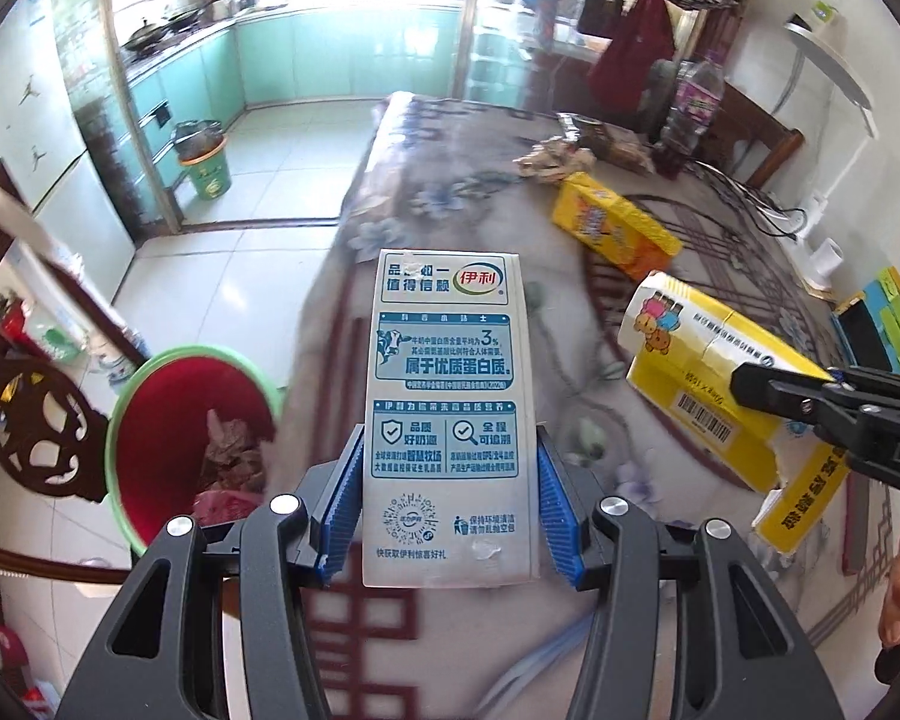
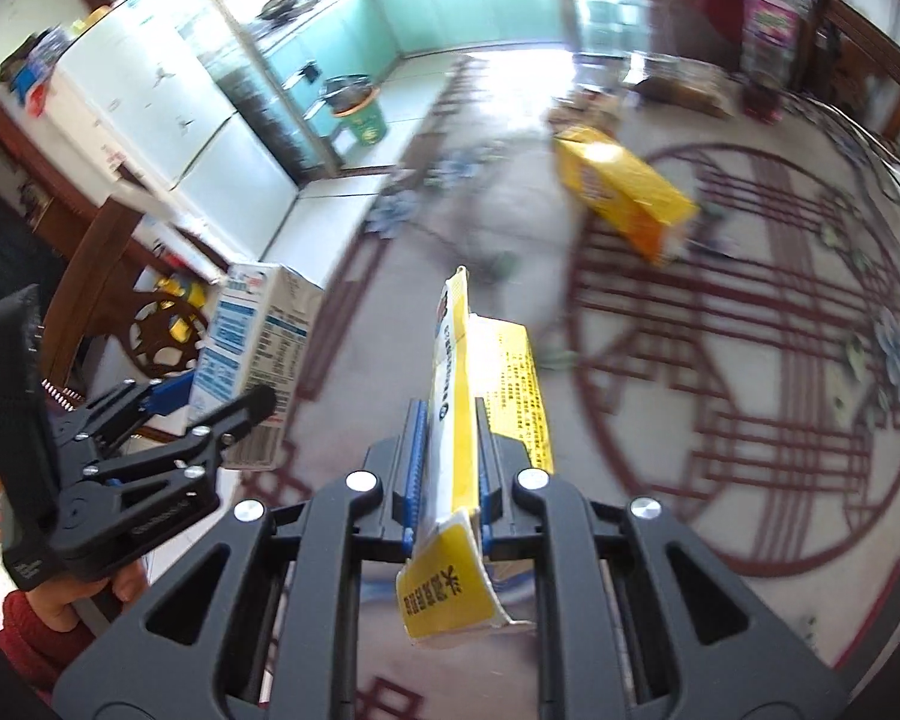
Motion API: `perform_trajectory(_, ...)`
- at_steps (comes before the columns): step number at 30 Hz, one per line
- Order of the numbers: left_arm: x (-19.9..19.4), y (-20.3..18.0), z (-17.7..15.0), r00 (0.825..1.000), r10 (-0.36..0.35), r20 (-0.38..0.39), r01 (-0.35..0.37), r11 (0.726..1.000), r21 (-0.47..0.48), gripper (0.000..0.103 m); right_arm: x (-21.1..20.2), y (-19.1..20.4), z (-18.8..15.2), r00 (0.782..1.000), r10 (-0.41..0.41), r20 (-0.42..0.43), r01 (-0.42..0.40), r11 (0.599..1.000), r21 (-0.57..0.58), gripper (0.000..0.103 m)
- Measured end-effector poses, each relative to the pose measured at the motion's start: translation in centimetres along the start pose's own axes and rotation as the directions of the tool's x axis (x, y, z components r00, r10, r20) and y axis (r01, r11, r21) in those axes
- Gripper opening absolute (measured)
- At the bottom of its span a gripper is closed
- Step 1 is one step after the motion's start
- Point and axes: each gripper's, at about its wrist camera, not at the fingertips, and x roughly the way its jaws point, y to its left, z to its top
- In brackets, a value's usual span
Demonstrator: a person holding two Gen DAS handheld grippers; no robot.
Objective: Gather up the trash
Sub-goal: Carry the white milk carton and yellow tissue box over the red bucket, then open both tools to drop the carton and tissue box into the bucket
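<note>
Left wrist view: my left claw is clamped on a white-and-teal printed milk carton, blue pads pressing both its long sides. Its long axis runs straight ahead of me along my fingers. The relation that matters is the green-rimmed bin with a red liner: it stands on the floor to my lower left, just past the edge of the patterned-cloth counter, and already holds some crumpled waste. I judge the left claw nearer to it than the right, so the carton needs only a swing left and out over the rim. My right claw reaches in from the right, holding a flattened yellow-and-white cardboard box.

Right wrist view: my right claw is pinched narrow on that yellow box, held edge-on, long axis forward. The left claw with the carton sits to my left, between me and where the bin should be; the bin itself is out of sight here. Another yellow box lies ahead on the counter.
</note>
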Motion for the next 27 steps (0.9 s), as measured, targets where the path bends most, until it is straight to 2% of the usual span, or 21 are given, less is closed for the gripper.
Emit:
perform_trajectory(9,-0.3,8.9,-1.7,0.993,0.118,-0.020,-0.119,0.988,-0.099,0.049,4.6,8.5,1.6,0.993,0.101,-0.060,-0.107,0.988,-0.115,0.014)
perform_trajectory(16,-0.4,14.8,-2.8,0.983,0.178,-0.038,-0.182,0.968,-0.174,0.049,7.6,14.5,3.3,0.987,0.136,-0.082,-0.151,0.968,-0.202,0.014)
perform_trajectory(27,1.1,19.7,-3.2,0.974,0.207,-0.091,-0.223,0.945,-0.239,0.050,11.6,20.4,5.6,0.974,0.174,-0.142,-0.205,0.946,-0.250,0.014)
